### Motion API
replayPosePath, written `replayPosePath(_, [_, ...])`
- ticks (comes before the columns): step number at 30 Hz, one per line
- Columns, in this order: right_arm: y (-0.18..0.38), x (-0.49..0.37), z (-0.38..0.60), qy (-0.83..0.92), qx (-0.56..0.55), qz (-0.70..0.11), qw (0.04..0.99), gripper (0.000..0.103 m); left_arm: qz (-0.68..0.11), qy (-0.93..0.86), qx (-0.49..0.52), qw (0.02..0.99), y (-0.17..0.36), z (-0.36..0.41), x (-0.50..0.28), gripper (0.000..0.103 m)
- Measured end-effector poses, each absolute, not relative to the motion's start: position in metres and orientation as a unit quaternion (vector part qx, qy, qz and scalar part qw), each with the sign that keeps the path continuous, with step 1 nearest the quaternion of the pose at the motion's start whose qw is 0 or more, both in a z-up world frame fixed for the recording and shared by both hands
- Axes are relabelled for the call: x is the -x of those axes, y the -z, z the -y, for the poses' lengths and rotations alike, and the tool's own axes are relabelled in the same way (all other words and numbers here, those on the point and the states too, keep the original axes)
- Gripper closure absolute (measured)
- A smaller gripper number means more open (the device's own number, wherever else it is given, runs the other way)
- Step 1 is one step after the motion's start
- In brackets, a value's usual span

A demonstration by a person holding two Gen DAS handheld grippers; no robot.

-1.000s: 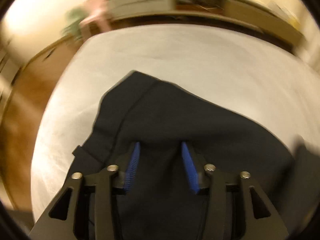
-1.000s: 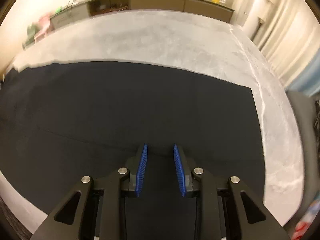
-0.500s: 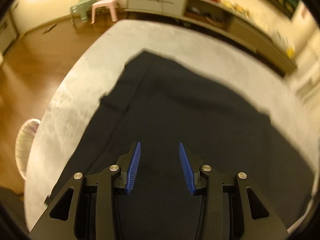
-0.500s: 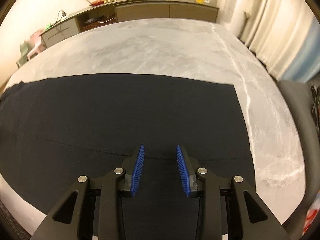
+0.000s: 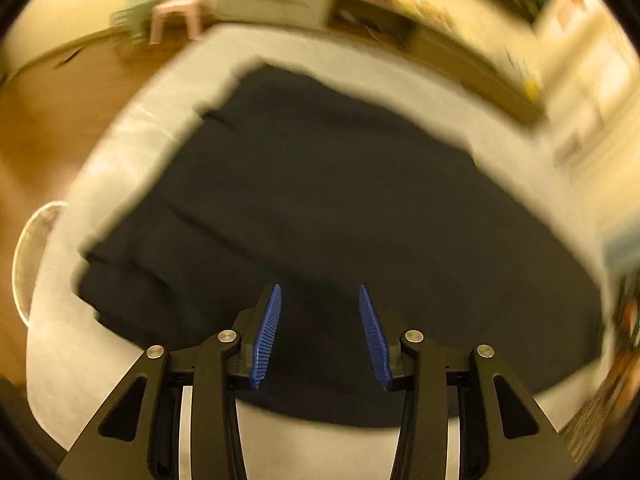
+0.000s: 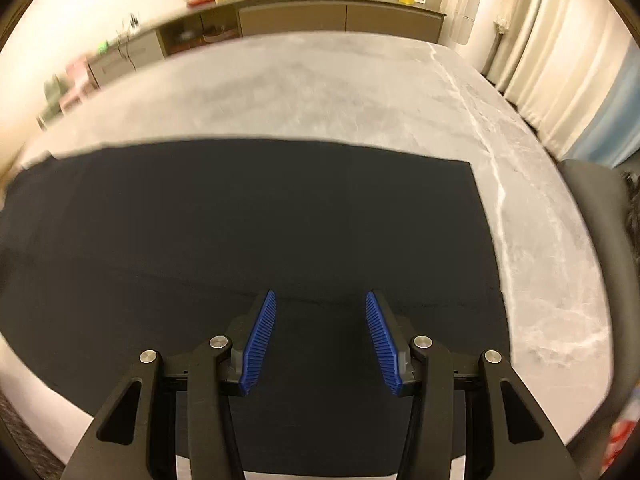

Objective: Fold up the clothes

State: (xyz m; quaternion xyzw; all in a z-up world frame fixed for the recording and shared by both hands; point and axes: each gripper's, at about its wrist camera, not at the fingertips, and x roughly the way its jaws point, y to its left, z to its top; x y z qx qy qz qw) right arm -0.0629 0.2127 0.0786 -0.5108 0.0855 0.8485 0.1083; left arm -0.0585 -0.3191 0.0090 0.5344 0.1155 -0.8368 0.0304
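A dark navy garment point(image 5: 320, 200) lies spread flat on the pale grey marbled table point(image 5: 100, 152); the left wrist view is motion-blurred. My left gripper point(image 5: 319, 292) hovers above the garment's near part, open, with nothing between its blue fingers. In the right wrist view the same garment point(image 6: 248, 220) fills the lower half, with a straight far edge and a squared right corner. A fold line crosses it just ahead of my right gripper point(image 6: 320, 298), which is open and empty above the cloth.
The table point(image 6: 360, 88) stretches far beyond the garment. A long low cabinet point(image 6: 300, 16) lines the back wall. Curtains point(image 6: 560, 60) hang at right and a dark chair point(image 6: 604, 208) stands by the right edge. A pink chair point(image 5: 180, 4) and wooden floor point(image 5: 40, 120) lie left.
Both grippers have drawn back and up from the garment, and their jaws stand wider than a second ago. The left view now takes in more of the cloth and swings with blur.
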Motion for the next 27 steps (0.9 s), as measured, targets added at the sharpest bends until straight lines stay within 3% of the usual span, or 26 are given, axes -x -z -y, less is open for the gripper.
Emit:
replayPosePath(3, [-0.089,0.058,-0.233,-0.857,0.476,-0.167,0.110,0.054,-0.020,0.818,-0.567,0.096,0.020,0.317,0.067,0.052])
replayPosePath(9, [-0.110,0.015,-0.325,-0.836,0.349,-0.369,0.206,0.054,-0.026,0.814,-0.562,0.146,0.024,0.330,0.074,0.052])
replayPosePath(11, [-0.099,0.003,-0.367,-0.823,0.348,-0.368,0.256,0.054,-0.046,0.824,-0.543,0.155,0.002,0.327,0.074,0.057])
replayPosePath(14, [-0.093,0.011,-0.400,-0.812,0.359,-0.375,0.267,0.054,-0.080,0.844,-0.514,0.130,-0.023,0.322,0.080,0.057])
replayPosePath(20, [-0.097,0.037,-0.341,-0.850,0.447,-0.202,0.192,0.054,-0.089,0.858,-0.504,0.052,-0.033,0.274,0.155,0.057])
replayPosePath(27, [-0.079,0.059,-0.261,-0.850,0.511,-0.019,0.126,0.054,-0.047,0.855,-0.512,0.064,-0.017,0.231,0.249,0.056])
